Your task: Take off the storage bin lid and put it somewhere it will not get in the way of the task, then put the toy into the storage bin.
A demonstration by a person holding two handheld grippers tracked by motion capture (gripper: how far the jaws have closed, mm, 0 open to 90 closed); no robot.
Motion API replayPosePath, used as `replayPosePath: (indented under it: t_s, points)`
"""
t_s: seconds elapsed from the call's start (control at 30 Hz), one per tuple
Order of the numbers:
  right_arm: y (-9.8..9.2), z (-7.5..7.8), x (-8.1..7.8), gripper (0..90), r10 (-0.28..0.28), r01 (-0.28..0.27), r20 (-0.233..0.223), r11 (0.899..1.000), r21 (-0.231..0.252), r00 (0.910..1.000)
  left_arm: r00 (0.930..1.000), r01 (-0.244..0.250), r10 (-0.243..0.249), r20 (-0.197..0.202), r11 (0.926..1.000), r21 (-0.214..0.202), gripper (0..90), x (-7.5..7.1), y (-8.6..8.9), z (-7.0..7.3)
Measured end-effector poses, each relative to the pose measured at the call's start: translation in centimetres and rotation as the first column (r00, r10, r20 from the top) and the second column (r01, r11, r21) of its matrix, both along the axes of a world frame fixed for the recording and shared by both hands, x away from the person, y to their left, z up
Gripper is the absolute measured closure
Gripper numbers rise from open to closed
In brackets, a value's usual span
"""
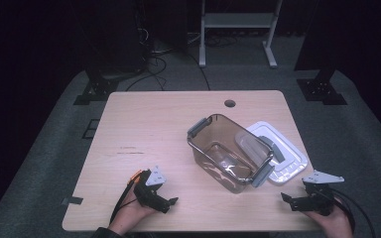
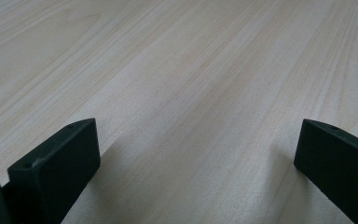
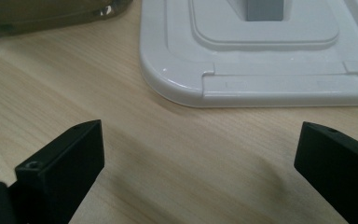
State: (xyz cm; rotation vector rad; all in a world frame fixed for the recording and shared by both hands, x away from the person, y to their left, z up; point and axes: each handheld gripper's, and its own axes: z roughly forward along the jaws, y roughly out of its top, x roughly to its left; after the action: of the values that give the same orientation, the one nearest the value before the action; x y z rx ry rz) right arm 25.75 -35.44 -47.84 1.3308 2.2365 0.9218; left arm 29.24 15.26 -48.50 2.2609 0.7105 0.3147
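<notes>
We look along our left claw point(image 2: 196, 163) at the pale wooden desk point(image 2: 182, 70), low over its surface. Its two black jaws rise from the bottom corners and stand wide apart, with only bare desk between them. The wood grain runs in long slanting lines away from the jaws toward the upper right. Each jaw throws a soft shadow on the desk just beside it, and each has a small hole near its tip.
</notes>
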Motion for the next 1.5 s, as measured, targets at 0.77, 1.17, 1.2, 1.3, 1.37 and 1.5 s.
replayPosePath:
  t_s: [0.77,1.17,1.2,1.3,1.37,1.5]
  points:
    - [0.1,-1.1,0.0,0.3,0.016,-0.016,0.013,1.000,0.007,0.9998,0.9999,-0.004,0.003,-0.016,0.9995,-0.032,0.0,-0.4,0.9,1.4]
    - [0.1,-1.1,0.0,0.3,0.015,-0.015,0.012,1.000,0.008,0.9998,0.9999,-0.014,0.015,0.006,0.9981,-0.059,0.0,-0.5,1.6,2.9]
    - [0.1,-1.1,0.0,0.3,0.015,-0.015,0.012,1.000,0.008,0.9998,0.9998,-0.016,0.017,0.009,0.9980,-0.062,0.0,-0.5,1.7,3.2]
    - [0.1,-1.1,0.0,0.3,0.015,-0.015,0.012,1.000,0.008,0.9998,0.9996,-0.021,0.022,0.017,0.9974,-0.070,0.0,-0.4,2.0,3.6]
    - [0.1,-1.1,0.0,0.3,0.015,-0.015,0.012,1.000,0.008,0.9998,0.9993,-0.028,0.030,0.022,0.9966,-0.077,0.0,-0.4,2.2,3.9]
    - [0.1,-1.1,0.0,0.3,0.015,-0.015,0.012,1.000,0.008,0.9998,0.9988,-0.036,0.039,0.029,0.9961,-0.080,0.0,-0.3,2.7,4.3]
